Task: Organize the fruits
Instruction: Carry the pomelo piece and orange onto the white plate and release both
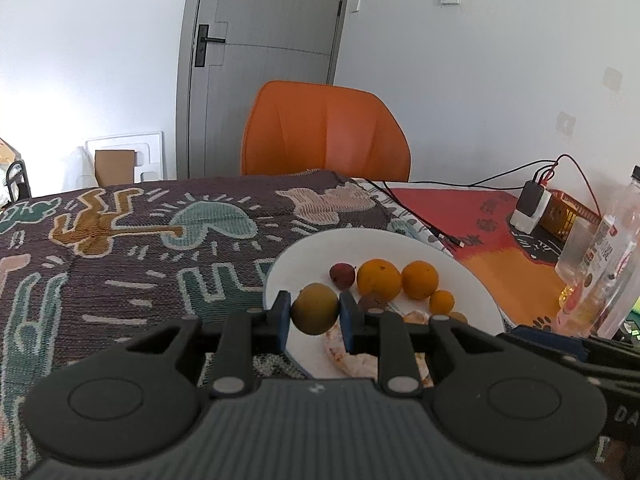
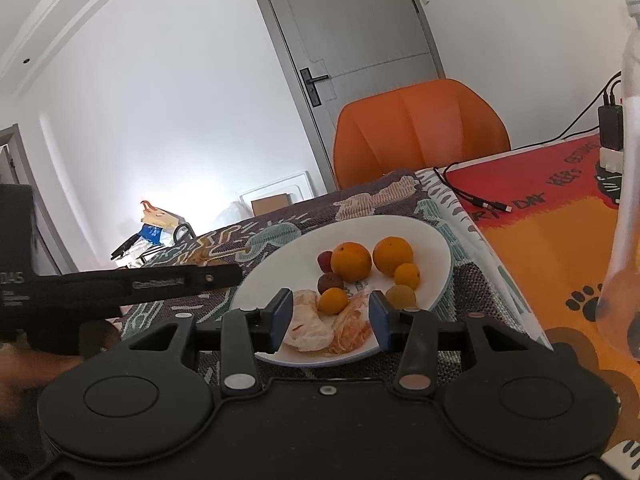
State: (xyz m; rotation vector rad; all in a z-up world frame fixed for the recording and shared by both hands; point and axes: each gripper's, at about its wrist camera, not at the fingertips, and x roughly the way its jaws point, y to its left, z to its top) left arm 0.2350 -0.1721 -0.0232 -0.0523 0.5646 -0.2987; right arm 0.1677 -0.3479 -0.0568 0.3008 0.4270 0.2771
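Observation:
A white plate (image 1: 304,252) on the patterned cloth holds two oranges (image 1: 378,278), small yellow fruits (image 1: 441,301), a red fruit (image 1: 342,273), a brown fruit and peeled citrus pieces. My left gripper (image 1: 314,312) is shut on a yellow-green fruit (image 1: 314,309), held just above the plate's left rim. In the right wrist view the plate (image 2: 432,236) shows the oranges (image 2: 351,261), a small yellow fruit (image 2: 333,301) and peeled citrus (image 2: 310,326). My right gripper (image 2: 330,320) is open over the plate's near edge, around the peeled pieces.
An orange chair (image 1: 326,138) stands behind the table. Cables (image 1: 420,216), a charger block (image 1: 530,204) and an orange basket (image 1: 568,212) lie at the right. A clear plastic bottle (image 2: 628,200) stands close on the right. The left gripper's body (image 2: 120,286) crosses the right view's left side.

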